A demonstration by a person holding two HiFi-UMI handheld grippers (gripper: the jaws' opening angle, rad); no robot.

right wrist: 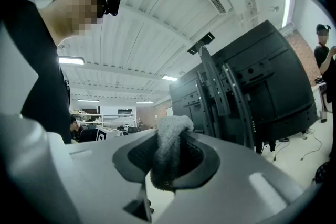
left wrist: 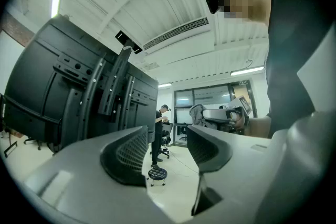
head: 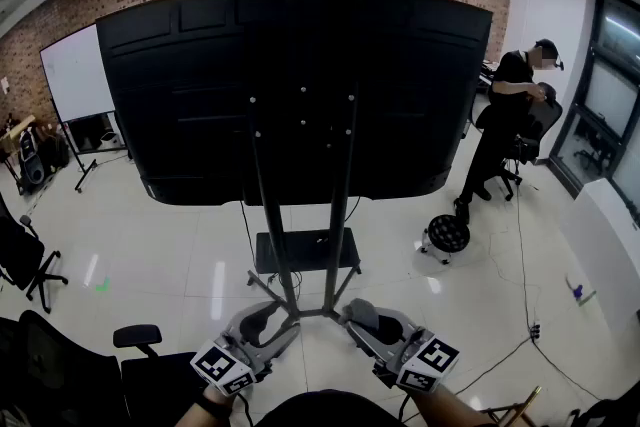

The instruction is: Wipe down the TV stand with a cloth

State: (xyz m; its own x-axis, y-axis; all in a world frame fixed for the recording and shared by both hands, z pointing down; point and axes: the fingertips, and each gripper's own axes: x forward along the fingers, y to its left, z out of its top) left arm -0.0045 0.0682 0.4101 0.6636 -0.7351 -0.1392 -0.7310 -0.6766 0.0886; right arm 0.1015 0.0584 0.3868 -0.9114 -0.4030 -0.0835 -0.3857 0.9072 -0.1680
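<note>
Right gripper (right wrist: 176,139): jaws clenched on a pale grey fluffy cloth (right wrist: 169,131), which is bunched into a wad between the ribbed pads. A rounded tuft stands out at 12 o'clock above the jaw tips, and the rest is tucked down toward the throat. We judge the cloth light, soft and limp. It should squash flat under pressure and could drag out of the pinch if rubbed hard, so the hold belongs on the thick of the bunch, with the tuft as the wiping face. Little of it protrudes, so the hard jaw tips may meet metal first. Left gripper (left wrist: 167,136): jaws apart, nothing between them, only room beyond. In the head view both grippers sit low, left at 7 o'clock and right at 5 o'clock. At 12 o'clock from them, well apart, stands the black metal TV stand (head: 300,215): two slim uprights, a small black shelf (head: 305,250) low between them, and splayed legs on the glossy white floor (head: 180,265). The uprights carry a large black screen back panel (head: 300,85) that faces us. We judge the stand stiff but top-heavy; we cannot tell whether it has castors, so light strokes seem wise. The cloth is not touching the stand, and wiping is not yet begun. At 2 o'clock are a person in dark clothes (head: 505,115) and a round black stool (head: 447,233), both clear of the stand.
</note>
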